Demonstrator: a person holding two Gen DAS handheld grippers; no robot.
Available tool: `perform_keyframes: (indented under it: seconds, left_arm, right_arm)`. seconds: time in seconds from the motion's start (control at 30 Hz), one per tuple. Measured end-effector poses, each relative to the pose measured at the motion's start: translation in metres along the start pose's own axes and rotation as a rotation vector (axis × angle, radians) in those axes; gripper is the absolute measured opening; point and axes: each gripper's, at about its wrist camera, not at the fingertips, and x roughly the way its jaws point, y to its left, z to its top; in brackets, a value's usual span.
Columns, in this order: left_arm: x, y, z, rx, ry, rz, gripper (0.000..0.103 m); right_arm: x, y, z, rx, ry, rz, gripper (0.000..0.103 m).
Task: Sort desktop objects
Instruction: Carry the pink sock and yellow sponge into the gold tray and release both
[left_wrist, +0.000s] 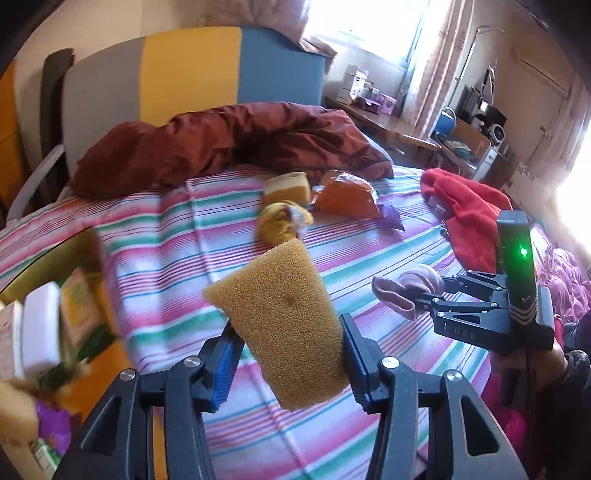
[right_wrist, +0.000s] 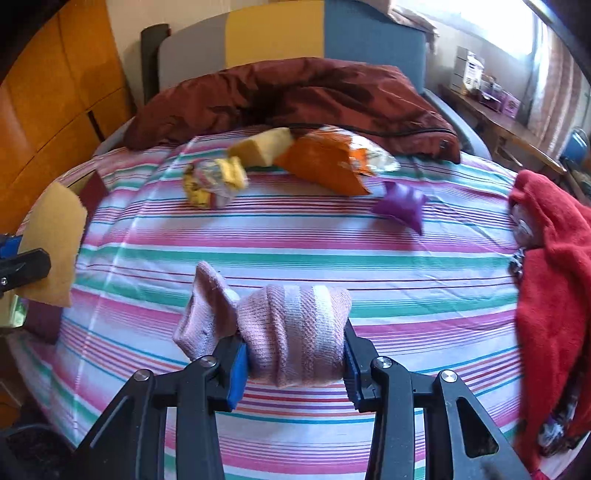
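My left gripper (left_wrist: 286, 354) is shut on a tan sponge (left_wrist: 284, 325) and holds it above the striped bed sheet (left_wrist: 166, 229). The sponge also shows at the left edge of the right wrist view (right_wrist: 55, 243). My right gripper (right_wrist: 293, 354) is shut on a rolled pink sock (right_wrist: 291, 332), held above the sheet; the sock shows in the left wrist view (left_wrist: 402, 295) at the right. Further back on the bed lie a yellow sponge (right_wrist: 262, 147), an orange snack bag (right_wrist: 325, 162), a yellow wrapped packet (right_wrist: 214, 181) and a small purple packet (right_wrist: 402, 206).
A box (left_wrist: 55, 332) with cartons and packets sits at the bed's left edge. A maroon duvet (right_wrist: 295, 99) lies by the headboard. A red towel (right_wrist: 554, 266) covers the bed's right side. A cluttered desk (left_wrist: 388, 122) stands beyond, by the window.
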Motion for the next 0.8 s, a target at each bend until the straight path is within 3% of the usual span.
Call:
perform_keyframes:
  seconds: [0.33,0.67,0.8]
  left_arm:
    - [-0.060,0.062,-0.035,-0.109,-0.071,0.074,0.052]
    - [-0.106,0.148,-0.073,-0.314,-0.111,0.157,0.052]
    - [-0.117,0.165,-0.086,-0.362,-0.123,0.166,0.052]
  right_arm:
    - [-0.023,0.062,0.001,-0.056,-0.015,0.066,0.042]
    - [-0.059,0.171,0.013,-0.190,-0.089,0.221,0.043]
    - [-0.065,0.216,0.014,-0.263,-0.109,0.263,0.043]
